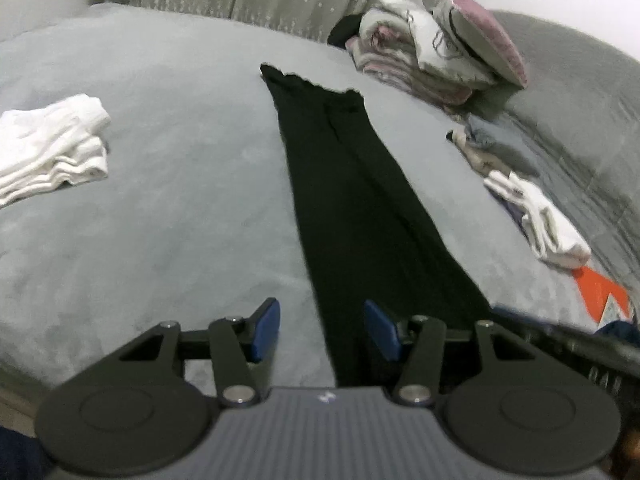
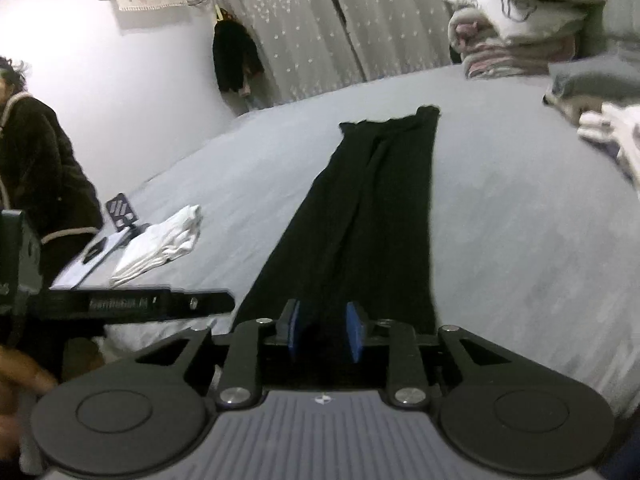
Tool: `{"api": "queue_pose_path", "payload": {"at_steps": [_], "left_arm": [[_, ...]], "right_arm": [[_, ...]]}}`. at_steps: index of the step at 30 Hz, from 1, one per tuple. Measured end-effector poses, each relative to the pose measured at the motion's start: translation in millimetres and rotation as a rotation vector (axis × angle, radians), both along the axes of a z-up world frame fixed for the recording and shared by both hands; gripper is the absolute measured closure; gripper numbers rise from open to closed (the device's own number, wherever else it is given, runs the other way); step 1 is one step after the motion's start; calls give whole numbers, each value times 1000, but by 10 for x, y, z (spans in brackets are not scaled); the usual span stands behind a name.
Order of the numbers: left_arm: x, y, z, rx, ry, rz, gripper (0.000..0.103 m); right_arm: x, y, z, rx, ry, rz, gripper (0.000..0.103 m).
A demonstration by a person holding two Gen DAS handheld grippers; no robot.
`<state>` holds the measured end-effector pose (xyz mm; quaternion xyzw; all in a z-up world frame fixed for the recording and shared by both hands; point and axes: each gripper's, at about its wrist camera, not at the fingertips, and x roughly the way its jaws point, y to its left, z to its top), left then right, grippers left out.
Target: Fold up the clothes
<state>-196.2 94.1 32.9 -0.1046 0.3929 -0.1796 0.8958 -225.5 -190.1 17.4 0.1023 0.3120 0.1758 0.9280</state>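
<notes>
Nearest the lens in the left wrist view, the left gripper (image 1: 322,330) sat with its blue-padded fingers (image 1: 266,330) spread wide and grasping nothing, one pad over bare bedding and the other over the near edge of a long, narrow black knit garment (image 1: 352,184). That garment lay flat on the grey bed cover (image 1: 168,184), its long axis running from six o'clock toward twelve o'clock, wavy far hem at about twelve. In the right wrist view, the right gripper (image 2: 322,330) sat centred over the garment's near end (image 2: 360,216), pads parted with a narrower gap; dark cloth showed between them, but whether they pinched it could not be told. Judging by this, the right gripper was the better placed on the near end, the left slightly off at its nine o'clock side. Folded white cloth (image 1: 52,144) lay at nine o'clock, and a stack of folded pale bedding (image 1: 432,48) at two o'clock.
</notes>
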Motion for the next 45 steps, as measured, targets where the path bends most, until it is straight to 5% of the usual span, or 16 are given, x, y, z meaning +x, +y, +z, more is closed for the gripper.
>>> {"api": "queue_pose_path", "payload": {"at_steps": [6, 12, 16, 21, 26, 30, 34, 39, 45], "left_arm": [[-49, -266, -74, 152, -45, -23, 58], [-120, -285, -91, 194, -64, -39, 58], [-103, -269, -92, 187, -62, -36, 59], [-113, -234, -62, 160, -69, -36, 61], [-109, -293, -84, 186, -74, -43, 61], [-128, -275, -81, 182, -75, -41, 62], [-116, -263, -71, 179, -79, -38, 62], [-124, -236, -25, 172, -110, -32, 63], [-123, -318, -77, 231, -106, -53, 65]], "right_arm": [[476, 83, 170, -63, -40, 58, 77], [913, 399, -175, -126, 48, 226, 78], [887, 356, -291, -125, 53, 210, 83], [661, 165, -27, -63, -49, 174, 78], [720, 49, -276, -186, 73, 83, 78], [538, 47, -134, -162, -35, 83, 77], [536, 33, -267, -246, 40, 53, 75], [357, -20, -119, -209, -35, 31, 65], [276, -15, -223, -264, 20, 32, 64]]}}
